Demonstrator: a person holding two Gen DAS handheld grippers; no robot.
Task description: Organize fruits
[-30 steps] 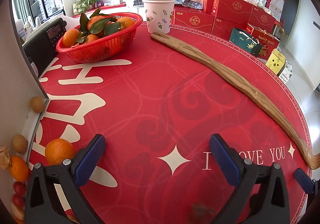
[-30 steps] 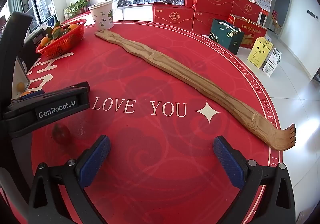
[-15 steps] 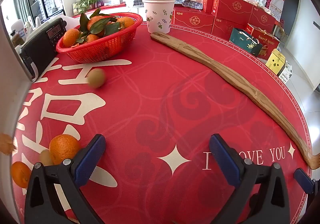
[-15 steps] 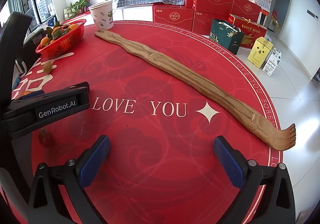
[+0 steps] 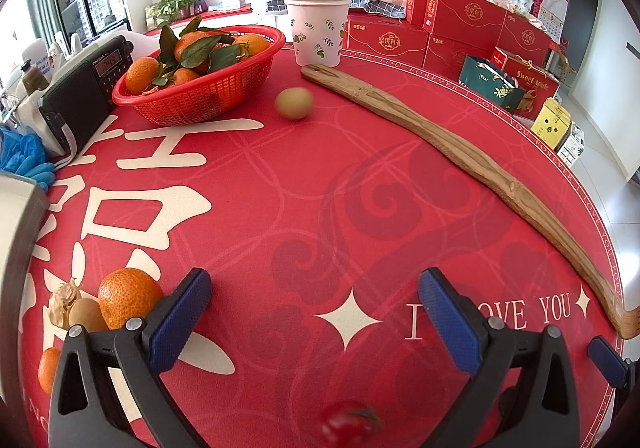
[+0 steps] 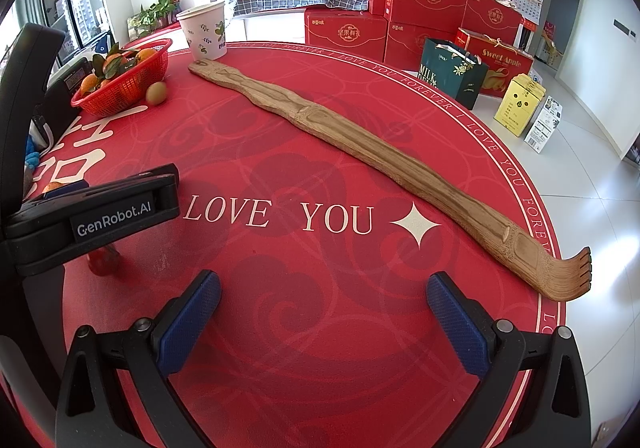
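Observation:
A red mesh basket (image 5: 200, 100) of leafy oranges stands at the far left of the red tablecloth. A yellow-green round fruit (image 5: 294, 103), blurred, lies just right of it; the right wrist view shows the fruit (image 6: 156, 93) beside the basket (image 6: 124, 86). An orange (image 5: 128, 296), a small brown fruit (image 5: 86, 314) and a dry husk (image 5: 64, 300) sit by my left gripper's left finger. A blurred red cherry tomato (image 5: 348, 424) is low between its fingers. My left gripper (image 5: 316, 320) is open and holds nothing. My right gripper (image 6: 324, 324) is open over bare cloth.
A long wooden back scratcher (image 5: 460, 152) lies diagonally across the table to its right edge. A paper cup (image 5: 318, 30) stands behind it. A black radio (image 5: 86, 88) and blue gloves (image 5: 24, 160) sit at the left. Red gift boxes (image 6: 424, 8) stand on the floor beyond.
The yellow-green fruit has rolled from the left edge across the cloth to beside the basket. A pale flat object at the left has pulled back. A cherry tomato has appeared near the left gripper. Both grippers are still.

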